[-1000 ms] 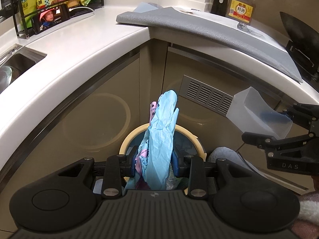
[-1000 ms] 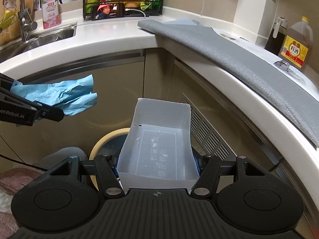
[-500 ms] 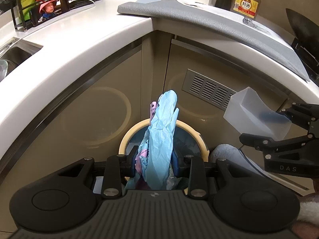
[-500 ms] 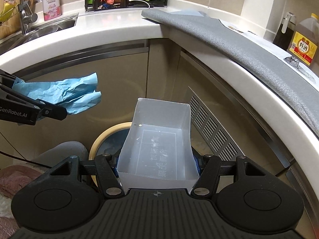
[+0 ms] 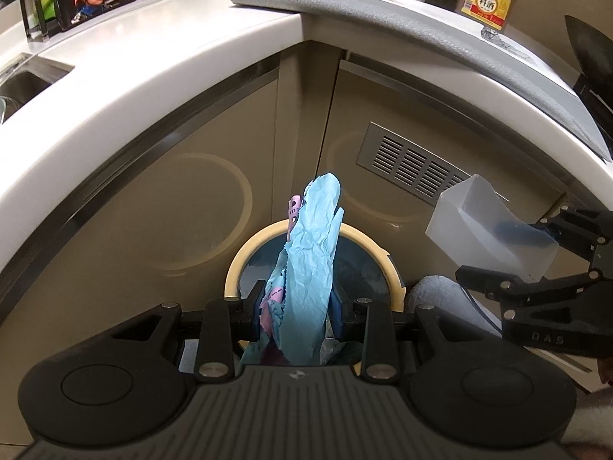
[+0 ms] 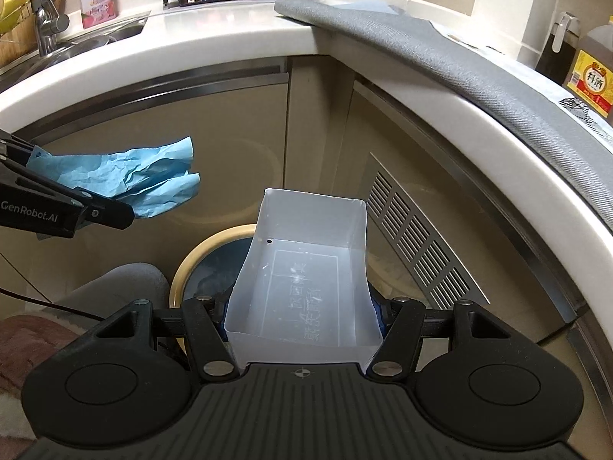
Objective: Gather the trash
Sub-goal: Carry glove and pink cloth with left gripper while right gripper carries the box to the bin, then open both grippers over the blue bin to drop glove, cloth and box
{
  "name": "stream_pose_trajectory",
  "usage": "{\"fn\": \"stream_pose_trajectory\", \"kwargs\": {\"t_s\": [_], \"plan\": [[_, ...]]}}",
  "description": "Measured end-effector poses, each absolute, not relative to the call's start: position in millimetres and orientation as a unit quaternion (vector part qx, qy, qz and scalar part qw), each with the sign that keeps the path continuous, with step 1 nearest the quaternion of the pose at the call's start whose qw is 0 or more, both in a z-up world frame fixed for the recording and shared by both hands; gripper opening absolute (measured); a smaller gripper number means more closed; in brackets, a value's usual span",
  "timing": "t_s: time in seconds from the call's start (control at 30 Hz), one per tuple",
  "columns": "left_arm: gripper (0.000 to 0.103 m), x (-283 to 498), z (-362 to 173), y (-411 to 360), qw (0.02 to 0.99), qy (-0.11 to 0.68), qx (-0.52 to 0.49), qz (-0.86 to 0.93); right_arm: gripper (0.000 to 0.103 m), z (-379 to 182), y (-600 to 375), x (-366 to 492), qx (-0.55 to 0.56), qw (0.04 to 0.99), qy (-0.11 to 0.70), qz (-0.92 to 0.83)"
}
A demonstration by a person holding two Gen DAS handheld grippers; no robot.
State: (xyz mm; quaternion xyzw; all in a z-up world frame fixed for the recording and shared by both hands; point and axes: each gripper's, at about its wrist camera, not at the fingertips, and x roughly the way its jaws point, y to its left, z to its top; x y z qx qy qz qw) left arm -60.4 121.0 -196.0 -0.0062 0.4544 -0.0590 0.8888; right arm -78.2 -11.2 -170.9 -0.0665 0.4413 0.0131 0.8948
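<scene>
Two pieces of trash are in my tools. My left tool (image 5: 297, 316) pinches a crumpled blue paper wad (image 5: 312, 264) with pink scraps, upright above the round bin (image 5: 233, 268), whose rim is cream. My right tool (image 6: 302, 320) clamps a translucent plastic box (image 6: 302, 268), rectangular, open-topped, faintly printed, just right of that bin. Behind curve glossy beige cabinets, a slatted metal vent (image 5: 412, 170) and the white tabletop (image 5: 153, 61).
</scene>
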Motion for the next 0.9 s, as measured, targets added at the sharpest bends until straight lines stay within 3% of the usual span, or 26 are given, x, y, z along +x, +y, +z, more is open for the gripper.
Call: {"fn": "stream_pose_trajectory", "kwargs": {"t_s": [0.4, 0.9], "plan": [[0.036, -11.4, -248.1, 111.5, 0.864, 0.500, -0.001, -0.057, 0.064, -216.9, -13.6, -36.5, -0.050, 0.877, 0.476, 0.031], [0.036, 72.0, -362.9, 91.8, 0.808, 0.588, 0.030, -0.026, 0.064, -338.0, -45.3, 46.0, -0.003, 0.820, 0.572, 0.006]]}}
